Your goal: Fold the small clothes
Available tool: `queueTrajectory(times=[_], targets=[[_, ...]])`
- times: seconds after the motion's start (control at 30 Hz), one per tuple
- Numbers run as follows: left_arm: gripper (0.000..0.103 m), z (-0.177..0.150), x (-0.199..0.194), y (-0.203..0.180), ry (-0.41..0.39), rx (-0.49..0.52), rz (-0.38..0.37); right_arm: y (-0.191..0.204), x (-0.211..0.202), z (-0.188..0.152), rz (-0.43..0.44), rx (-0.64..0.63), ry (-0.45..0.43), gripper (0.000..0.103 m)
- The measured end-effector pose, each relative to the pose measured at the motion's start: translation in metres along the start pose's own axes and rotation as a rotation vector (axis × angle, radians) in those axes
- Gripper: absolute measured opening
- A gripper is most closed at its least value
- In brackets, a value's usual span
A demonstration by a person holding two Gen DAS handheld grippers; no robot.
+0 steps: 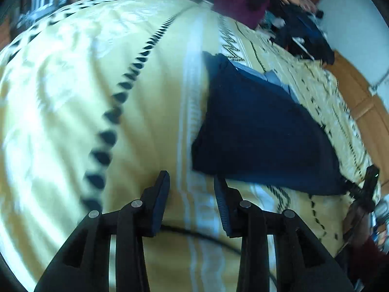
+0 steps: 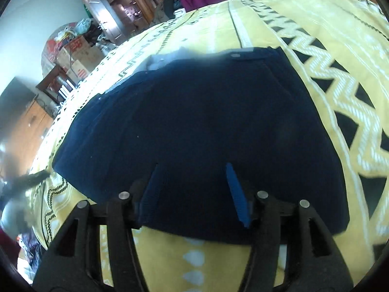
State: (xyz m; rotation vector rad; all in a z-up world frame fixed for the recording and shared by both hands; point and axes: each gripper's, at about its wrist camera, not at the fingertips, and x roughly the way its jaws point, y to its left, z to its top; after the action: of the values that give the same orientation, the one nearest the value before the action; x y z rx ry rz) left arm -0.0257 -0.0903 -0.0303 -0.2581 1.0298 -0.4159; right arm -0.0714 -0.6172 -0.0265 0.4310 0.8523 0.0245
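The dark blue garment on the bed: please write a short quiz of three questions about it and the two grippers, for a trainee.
1. True or false: the left gripper holds the dark blue garment.
2. What lies directly under the garment?
A. the yellow patterned bedspread
B. a wooden table
C. a tray
3. Fill in: the right gripper hovers over the garment's near edge with its jaws ____.

Key: 1 false, its jaws are open over the bedspread, beside the garment. 2 A. 3 open.
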Motion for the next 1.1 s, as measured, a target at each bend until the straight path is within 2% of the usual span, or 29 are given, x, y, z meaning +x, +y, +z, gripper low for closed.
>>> queueTrajectory(times=[0.07,0.13,0.2,0.27,0.3,0.37,0.43,0.47,0.5,0.53,0.6,0.63,0.67,0.7,0.8,0.9,0.97,1.1], targets=[[0.040,-0.013,-0.012,-0.001,-0.022,-0.095,-0.147,0.005,0.001,-0.001,-0.011,-0.005,0.000,0.060],[0.041,-0.019,-0.017,-0.014,-0.058,-0.126,-0.235,0.011,0.006,0.002,-0.017,-0.012,-0.001,0.068],[0.050,-0.015,-0.008,-0.024,-0.064,-0.184,-0.306,0.018,0.009,0.001,-0.024,-0.033,0.000,0.078],[0.050,-0.010,0.008,-0.039,-0.032,-0.195,-0.220,0.023,0.011,0.000,-0.036,-0.050,-0.002,0.083],[0.050,-0.008,0.017,-0.042,-0.014,-0.208,-0.211,0.025,0.012,0.000,-0.039,-0.060,-0.002,0.086],[0.050,-0.006,0.023,-0.050,0.006,-0.227,-0.221,0.026,0.013,-0.002,-0.043,-0.073,0.000,0.086],[0.050,-0.001,0.010,-0.056,-0.022,-0.206,-0.255,0.029,0.007,0.000,-0.044,-0.049,0.011,0.085],[0.050,0.001,-0.002,-0.057,-0.037,-0.200,-0.279,0.033,0.003,0.001,-0.030,-0.037,0.018,0.079],[0.050,0.004,-0.019,-0.057,-0.046,-0.214,-0.348,0.042,-0.003,0.003,0.030,-0.036,0.017,0.066],[0.050,0.009,-0.029,-0.056,-0.055,-0.216,-0.408,0.059,-0.009,0.005,0.099,-0.060,0.011,0.062],[0.052,0.015,-0.063,-0.065,-0.091,-0.186,-0.538,0.099,-0.021,0.004,0.178,-0.158,-0.007,0.064],[0.056,0.018,-0.074,-0.069,-0.091,-0.188,-0.636,0.122,-0.027,0.003,0.235,-0.193,-0.022,0.069],[0.069,0.019,-0.087,-0.076,-0.093,-0.197,-0.752,0.139,-0.032,0.002,0.284,-0.207,-0.037,0.080],[0.079,0.021,-0.098,-0.083,-0.104,-0.197,-0.845,0.158,-0.038,0.003,0.333,-0.216,-0.058,0.086],[0.087,0.026,-0.121,-0.111,-0.096,-0.165,-1.096,0.207,-0.052,0.010,0.454,-0.207,-0.140,0.091],[0.097,0.025,-0.134,-0.146,-0.076,-0.151,-1.280,0.234,-0.053,0.023,0.560,-0.077,-0.230,0.103],[0.098,0.027,-0.137,-0.168,-0.044,-0.137,-1.348,0.245,-0.043,0.031,0.581,-0.011,-0.257,0.103],[0.098,0.022,-0.141,-0.220,0.015,-0.123,-1.496,0.256,0.000,0.034,0.634,0.198,-0.174,0.103]])
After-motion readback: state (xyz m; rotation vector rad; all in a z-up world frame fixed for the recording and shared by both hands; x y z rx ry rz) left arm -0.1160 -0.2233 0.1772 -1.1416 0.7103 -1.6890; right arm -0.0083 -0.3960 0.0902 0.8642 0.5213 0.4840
